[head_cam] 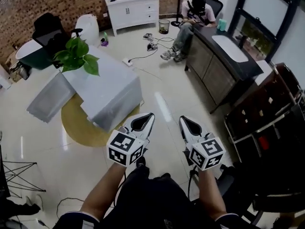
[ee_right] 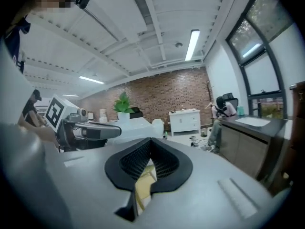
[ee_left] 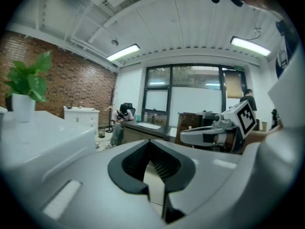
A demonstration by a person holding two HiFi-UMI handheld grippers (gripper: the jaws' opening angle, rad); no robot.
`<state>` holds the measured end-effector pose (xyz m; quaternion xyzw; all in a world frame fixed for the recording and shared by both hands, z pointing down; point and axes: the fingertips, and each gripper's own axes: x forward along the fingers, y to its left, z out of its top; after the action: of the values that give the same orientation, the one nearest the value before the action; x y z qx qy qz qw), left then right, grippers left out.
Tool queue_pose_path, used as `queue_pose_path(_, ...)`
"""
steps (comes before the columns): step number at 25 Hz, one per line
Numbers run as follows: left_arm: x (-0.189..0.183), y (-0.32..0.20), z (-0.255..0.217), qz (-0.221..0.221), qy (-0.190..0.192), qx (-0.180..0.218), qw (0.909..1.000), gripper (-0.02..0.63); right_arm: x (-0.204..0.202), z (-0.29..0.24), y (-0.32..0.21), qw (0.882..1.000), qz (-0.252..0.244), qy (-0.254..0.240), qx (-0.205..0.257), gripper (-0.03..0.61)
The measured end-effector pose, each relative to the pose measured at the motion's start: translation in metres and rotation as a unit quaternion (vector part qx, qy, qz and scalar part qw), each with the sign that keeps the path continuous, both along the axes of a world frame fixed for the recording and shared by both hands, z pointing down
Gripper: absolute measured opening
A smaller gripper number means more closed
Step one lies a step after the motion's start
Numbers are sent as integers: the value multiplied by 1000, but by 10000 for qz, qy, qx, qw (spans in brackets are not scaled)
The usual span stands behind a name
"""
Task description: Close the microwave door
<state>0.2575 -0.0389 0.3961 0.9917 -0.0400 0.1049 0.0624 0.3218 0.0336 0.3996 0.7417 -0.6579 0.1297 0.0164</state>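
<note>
**No microwave in sight; both grippers carried shut and empty**

No view shows the microwave or its door, so where it stands cannot be told. It may be out of frame or lost in the dark shelving (head_cam: pixel 267 113) at the right of the head view.

The left gripper (head_cam: pixel 145 120) and right gripper (head_cam: pixel 186 123) are held side by side, close in front of the person's body, over bare floor. Each has its jaws drawn together at the tips with nothing between them. That looks like a carrying pose rather than a working one. Shut jaws would also suit the job, since a door wants a push and not a grip.

The head view alone gives the layout. A table (head_cam: pixel 109 94) draped in grey carries a plant (head_cam: pixel 76 56) and sits on a yellow rug (head_cam: pixel 78 130). A white cabinet (head_cam: pixel 133 8) stands by the brick wall, and a seated person (head_cam: pixel 190 18) is at a dark counter (head_cam: pixel 224 56).

The left gripper view looks toward the windows and the counter, and shows the right gripper from the side. The right gripper view faces the brick wall, plant and cabinet, with the left gripper at its left. A sliver of yellow, likely the rug, shows below its closed tips.
</note>
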Motion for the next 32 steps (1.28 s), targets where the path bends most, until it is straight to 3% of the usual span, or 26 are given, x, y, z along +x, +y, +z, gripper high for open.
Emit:
queue_pose_path(4,-56,-47,3,-957,-21,-15,9954,12,-45,-1,-61,9954,-957,30,44,2)
queue_pose_path(9,-123,-96,3,-2022,-21,-9,9793,12,-98,-3,-122,9814,-1915,81,85,2)
queue_pose_path(13,-174,-125,5,-2814,-26,4,9596,12,-144,-3,-161,9634,-2676,122,132,2)
queue_pose_path(19,-242,-147,8,-3915,4,-39,9202,12,-206,-3,-200,9261,-3765,193,137,2)
queue_pose_path(27,-300,-150,19,-4758,-15,-31,8795,12,-264,2,-221,8841,-4659,290,202,2)
queue_pose_path(32,-321,-156,18,-4956,-12,-25,8686,12,-278,2,-228,8774,-4784,302,216,2)
